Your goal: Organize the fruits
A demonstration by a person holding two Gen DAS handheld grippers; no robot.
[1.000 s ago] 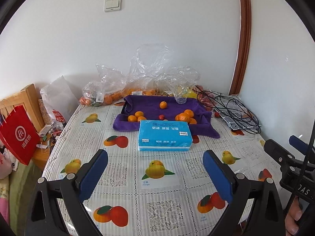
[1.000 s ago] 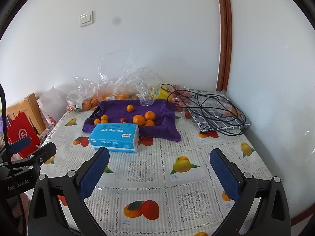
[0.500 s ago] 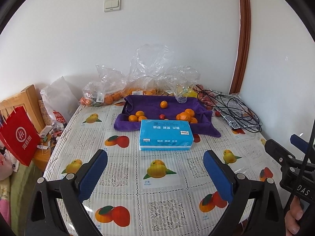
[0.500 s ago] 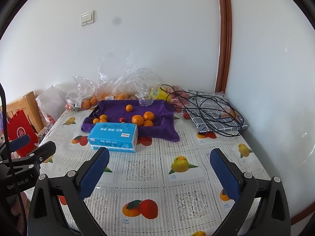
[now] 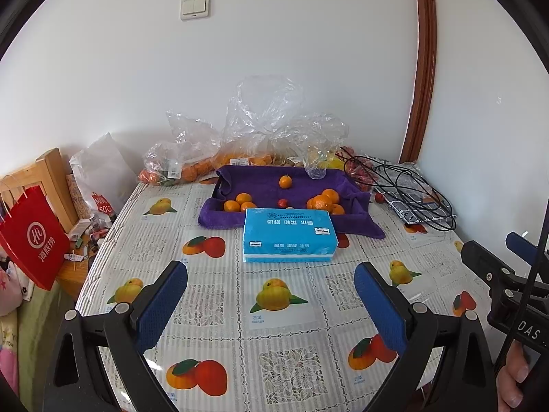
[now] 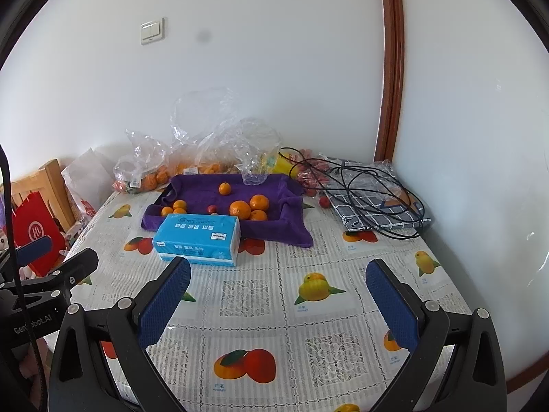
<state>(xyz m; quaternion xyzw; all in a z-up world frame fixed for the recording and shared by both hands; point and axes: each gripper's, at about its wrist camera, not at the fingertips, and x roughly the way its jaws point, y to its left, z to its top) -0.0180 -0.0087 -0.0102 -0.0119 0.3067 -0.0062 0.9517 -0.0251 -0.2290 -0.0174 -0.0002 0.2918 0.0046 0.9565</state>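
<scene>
A tray lined with a purple towel (image 5: pixel 260 185) (image 6: pixel 206 189) sits at the back of the table and holds several oranges (image 5: pixel 322 202) (image 6: pixel 240 209) and a small red fruit (image 5: pixel 282 203) (image 6: pixel 212 209). Clear plastic bags of oranges (image 5: pixel 192 168) (image 6: pixel 151 178) lie behind it by the wall. My left gripper (image 5: pixel 271 300) is open and empty, above the front of the table. My right gripper (image 6: pixel 278 297) is open and empty too, to the right of the left one. Both are well short of the tray.
A blue tissue pack (image 5: pixel 288 235) (image 6: pixel 197 237) lies in front of the tray. Black cables on a checked cloth (image 5: pixel 408 189) (image 6: pixel 374 202) lie at the back right. A red paper bag (image 5: pixel 32 240) and a wooden chair (image 5: pixel 51 175) stand left of the table. Walls close the back and right.
Both grippers have drifted slightly; the tray and tissue pack sit a little higher in the views. Both stay open and empty.
</scene>
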